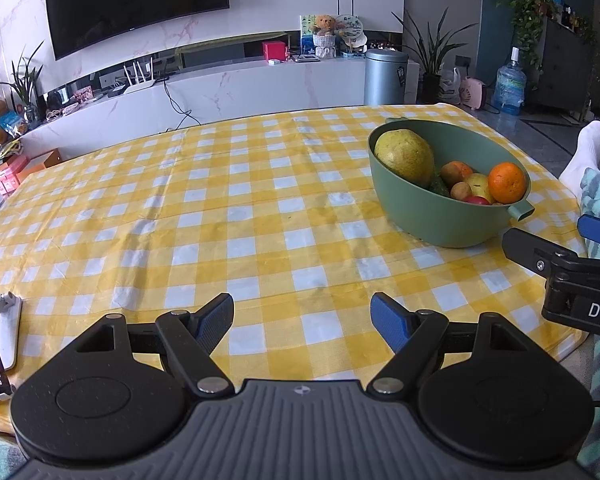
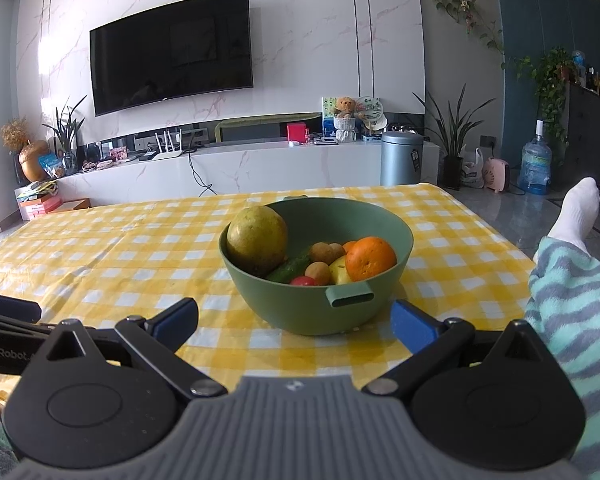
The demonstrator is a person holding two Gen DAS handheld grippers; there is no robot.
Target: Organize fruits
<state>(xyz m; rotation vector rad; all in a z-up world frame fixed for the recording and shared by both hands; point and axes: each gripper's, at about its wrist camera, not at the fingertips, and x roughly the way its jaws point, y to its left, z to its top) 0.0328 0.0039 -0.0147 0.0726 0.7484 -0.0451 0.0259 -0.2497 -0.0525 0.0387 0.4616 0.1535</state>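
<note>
A green bowl (image 2: 320, 312) with a small side handle stands on the yellow checked tablecloth (image 2: 100, 248). Inside lie a large yellow-green pomelo (image 2: 257, 239), an orange (image 2: 370, 258), a green cucumber (image 2: 290, 269), a small red fruit (image 2: 302, 281) and several small brown round fruits. My right gripper (image 2: 294, 320) is open just in front of the bowl, nothing between its fingers. My left gripper (image 1: 302, 316) is open over bare cloth, left of the bowl (image 1: 440, 216). The right gripper (image 1: 548, 248) shows at the left wrist view's right edge.
A phone on a white stand (image 1: 0, 332) sits at the table's near left corner. A leg in a striped sleeve and white sock (image 2: 572, 216) rests past the table's right edge. Behind the table are a TV unit, a bin and plants.
</note>
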